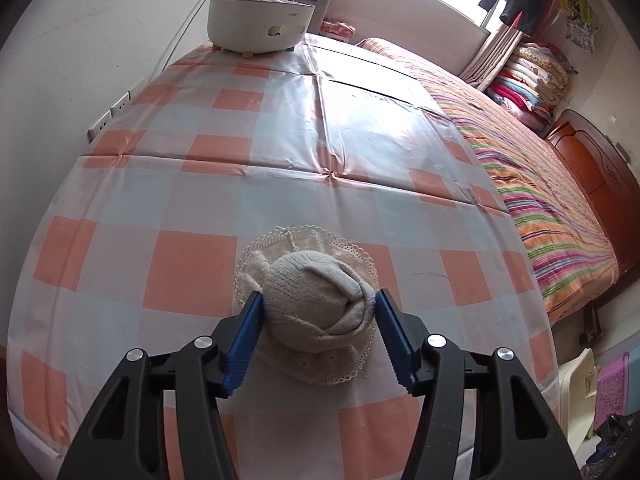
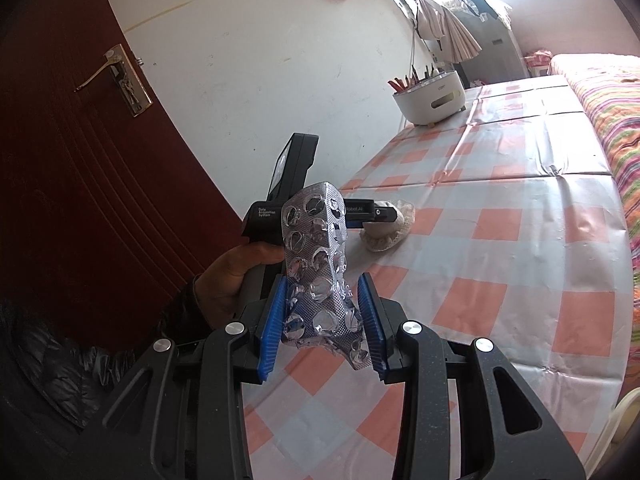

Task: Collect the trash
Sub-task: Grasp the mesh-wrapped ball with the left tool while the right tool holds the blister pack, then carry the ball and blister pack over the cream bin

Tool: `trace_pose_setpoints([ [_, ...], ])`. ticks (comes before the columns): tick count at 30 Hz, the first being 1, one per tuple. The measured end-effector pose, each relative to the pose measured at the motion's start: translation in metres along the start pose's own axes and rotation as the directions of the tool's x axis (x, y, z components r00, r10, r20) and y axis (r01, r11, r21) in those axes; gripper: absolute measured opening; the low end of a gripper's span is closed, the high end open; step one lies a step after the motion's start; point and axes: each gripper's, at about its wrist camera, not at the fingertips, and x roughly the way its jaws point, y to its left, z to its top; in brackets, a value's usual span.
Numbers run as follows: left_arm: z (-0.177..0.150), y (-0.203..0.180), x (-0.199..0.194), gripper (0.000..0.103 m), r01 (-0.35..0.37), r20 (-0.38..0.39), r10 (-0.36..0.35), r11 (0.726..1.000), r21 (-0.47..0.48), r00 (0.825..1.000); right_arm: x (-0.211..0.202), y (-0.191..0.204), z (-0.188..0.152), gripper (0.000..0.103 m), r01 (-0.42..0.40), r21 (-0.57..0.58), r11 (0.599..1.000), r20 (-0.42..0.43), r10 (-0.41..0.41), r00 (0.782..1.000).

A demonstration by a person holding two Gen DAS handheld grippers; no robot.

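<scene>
A cream rolled sock (image 1: 320, 280) with a lace cuff lies on the orange-and-white checked tablecloth (image 1: 192, 264). My left gripper (image 1: 318, 300) has its blue pads pressed against both sides of the sock ball. The right wrist view shows the same sock (image 2: 394, 228) under the left gripper (image 2: 388, 214), which a hand (image 2: 236, 276) holds. My right gripper (image 2: 323, 284) is shut on a crumpled silver blister pack (image 2: 316, 240) with its pockets emptied, which stands upright above the table's near edge.
A white round container (image 1: 260, 20) with sticks in it stands at the table's far end by the wall. A bed with a striped cover (image 1: 540, 184) borders the table on the right. A dark red door (image 2: 80, 160) is at the left. Plastic bins (image 1: 580, 392) stand on the floor.
</scene>
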Motion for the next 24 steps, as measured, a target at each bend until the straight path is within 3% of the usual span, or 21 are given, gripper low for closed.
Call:
trace_pose_setpoints([
  [10, -0.006, -0.011, -0.019, 0.050, -0.005, 0.046, 0.004, 1.000, 0.024, 0.999, -0.012, 0.007, -0.001, 0.035, 0.030, -0.016, 0.999, 0.031, -0.029, 0.999],
  [24, -0.023, -0.057, -0.074, 0.050, 0.075, 0.137, -0.090, 0.991, 0.112, 0.986, -0.050, 0.023, -0.006, 0.035, 0.096, -0.048, 0.994, 0.093, -0.092, 0.991],
])
